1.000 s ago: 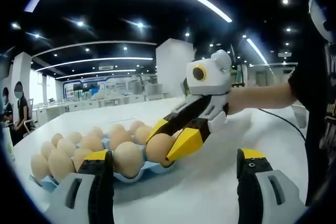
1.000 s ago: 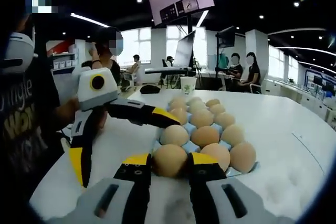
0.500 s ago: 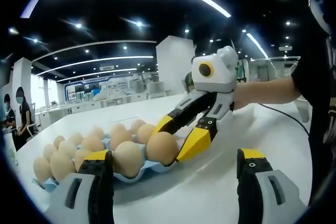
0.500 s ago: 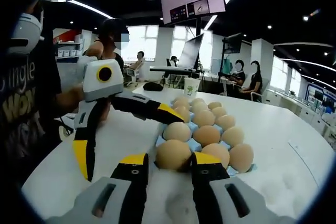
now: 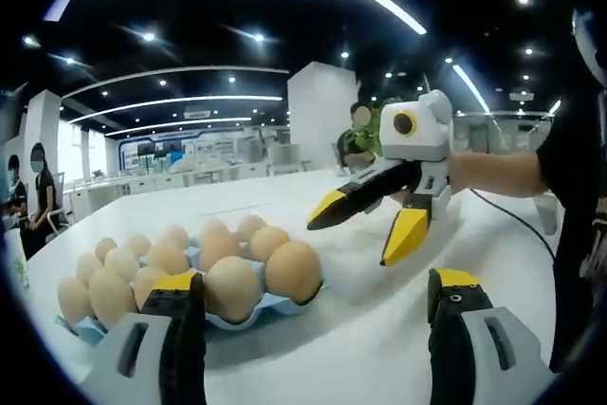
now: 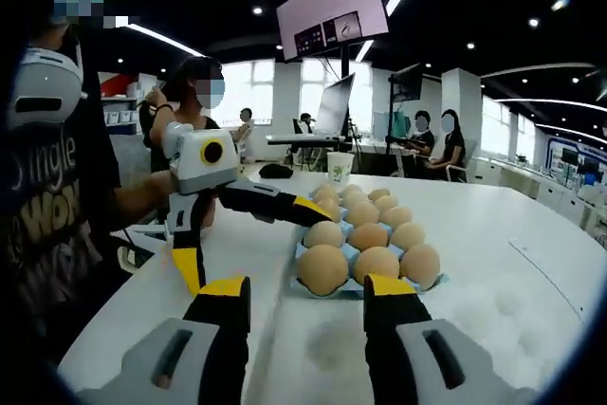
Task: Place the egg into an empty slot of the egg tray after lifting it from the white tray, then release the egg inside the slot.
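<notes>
**Q:** Since the earlier frames, what has changed?

**A:** The right gripper has let go of the egg and drawn back from it. In the left gripper view it now sits at centre right, well clear of the egg tray, with its yellow-tipped jaws spread wide and nothing between them. A second ago those jaws were closed around the egg at the tray's near corner.

**Q:** Where is the egg now?

**A:** It rests in the corner slot of the blue egg tray, at the right end of the near row in the left gripper view. In the right gripper view the same egg lies at lower centre, in the tray's front left corner, apart from the right gripper's own jaws, which rise wide open from the bottom edge.

**Q:** And the left gripper?

**A:** In the right gripper view the left gripper appears at centre left. One jaw reaches toward the tray's left side and the other points downward, so it stands wide open and empty. In its own view the left gripper's jaws rise from the bottom, one in front of the tray's near eggs, one at lower right, far apart.

**Q:** What supports the tray?

**A:** A white table. A white cup stands beyond the tray at upper centre of the right gripper view, and a screen hangs above.
</notes>
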A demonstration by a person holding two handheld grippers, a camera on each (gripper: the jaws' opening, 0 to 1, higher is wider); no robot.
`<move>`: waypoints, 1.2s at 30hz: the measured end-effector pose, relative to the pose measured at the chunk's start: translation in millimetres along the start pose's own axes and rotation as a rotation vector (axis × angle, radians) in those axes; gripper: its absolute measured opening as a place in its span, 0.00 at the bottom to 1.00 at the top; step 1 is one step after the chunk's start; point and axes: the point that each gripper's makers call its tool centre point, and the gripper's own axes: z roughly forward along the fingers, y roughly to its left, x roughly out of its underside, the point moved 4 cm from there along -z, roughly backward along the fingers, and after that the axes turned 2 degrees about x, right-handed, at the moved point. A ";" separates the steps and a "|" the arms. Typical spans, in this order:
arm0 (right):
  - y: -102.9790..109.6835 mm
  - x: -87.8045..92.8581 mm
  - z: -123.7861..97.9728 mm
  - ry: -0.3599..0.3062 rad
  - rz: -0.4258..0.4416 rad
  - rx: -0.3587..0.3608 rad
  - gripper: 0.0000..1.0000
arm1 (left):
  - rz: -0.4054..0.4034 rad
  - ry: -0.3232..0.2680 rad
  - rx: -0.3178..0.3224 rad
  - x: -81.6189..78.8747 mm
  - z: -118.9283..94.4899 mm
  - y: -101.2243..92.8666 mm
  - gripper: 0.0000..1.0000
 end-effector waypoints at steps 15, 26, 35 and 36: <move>11.4 19.0 -61.4 -0.002 -0.009 0.137 0.56 | 0.047 0.068 -0.005 3.8 0.4 -7.2 1.00; 27.2 27.7 -110.1 0.010 -0.007 0.228 0.57 | 0.056 0.097 -0.007 3.2 -7.7 -19.8 1.00; 35.7 34.8 -143.0 0.023 0.005 0.306 0.58 | 0.075 0.128 0.004 0.5 -9.9 -24.0 1.00; 36.3 35.4 -146.5 0.021 0.006 0.316 0.58 | 0.078 0.130 0.001 0.2 -10.2 -24.5 1.00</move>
